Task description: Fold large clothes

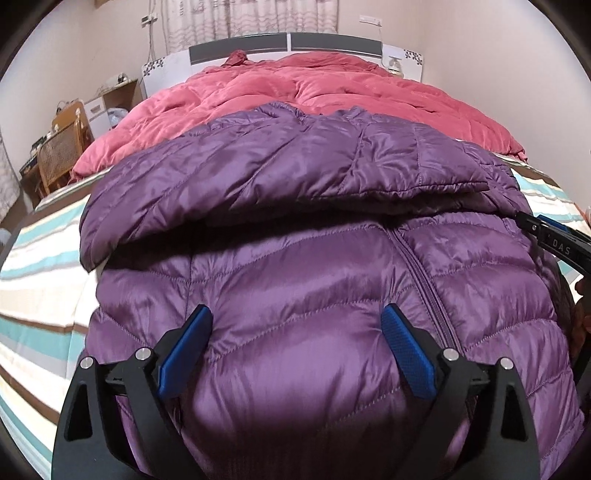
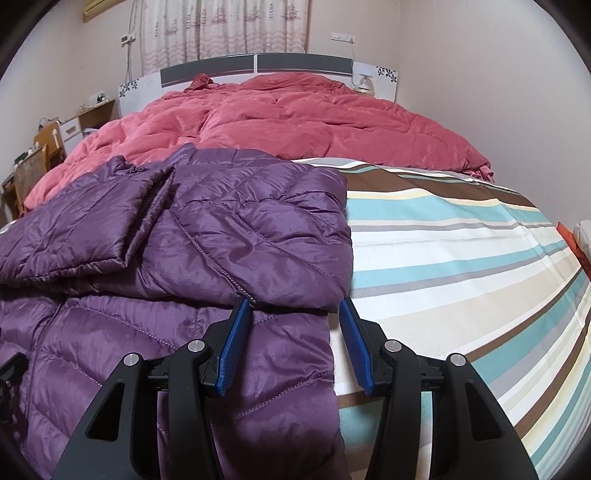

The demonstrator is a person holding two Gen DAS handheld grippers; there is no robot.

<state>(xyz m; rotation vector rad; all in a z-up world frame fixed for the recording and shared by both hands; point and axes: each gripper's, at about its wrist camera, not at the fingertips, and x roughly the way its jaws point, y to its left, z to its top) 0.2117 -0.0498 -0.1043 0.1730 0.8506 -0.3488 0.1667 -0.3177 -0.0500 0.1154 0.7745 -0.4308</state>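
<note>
Seemingly the fold is about halfway: the purple jacket (image 1: pixel 314 280) lies zipped, front up, on the striped sheet (image 2: pixel 461 251), and both sleeves look already laid across the chest, 1 sleeve (image 1: pixel 258 173) lying crosswise just beyond the left fingertips, the other sleeve (image 2: pixel 258 229) spread ahead of the right fingertips with its cuff near the left blue pad; what seems left is to bring the hem up toward the collar and flatten the bundle. The left gripper (image 1: pixel 295 317) stands with its jaws wide apart over the lower body of the jacket, the puffy fabric bulging between the pads but not pinched; the right gripper (image 2: pixel 291 310) is likewise spread and holds nothing, its left finger over the jacket's edge and its right finger over bare sheet, so the side seam runs between the 2. From the left view the right tool shows only at the far right edge, beside the jacket. Beyond both sets of fingers a rumpled red quilt (image 2: pixel 295 122) covers the far half of the bed, touching the collar end of the jacket, with the headboard (image 2: pixel 255 62) and curtain (image 2: pixel 221 26) behind; a wooden chair (image 1: pixel 61 147) and a nightstand (image 2: pixel 88 118) stand well off to the left of the fingers. Nothing blocks the near hem; I judge the slick, springy padding the main nuisance, since the sleeves may slide off during the next fold, and the quilt leaves little room past the collar.
</note>
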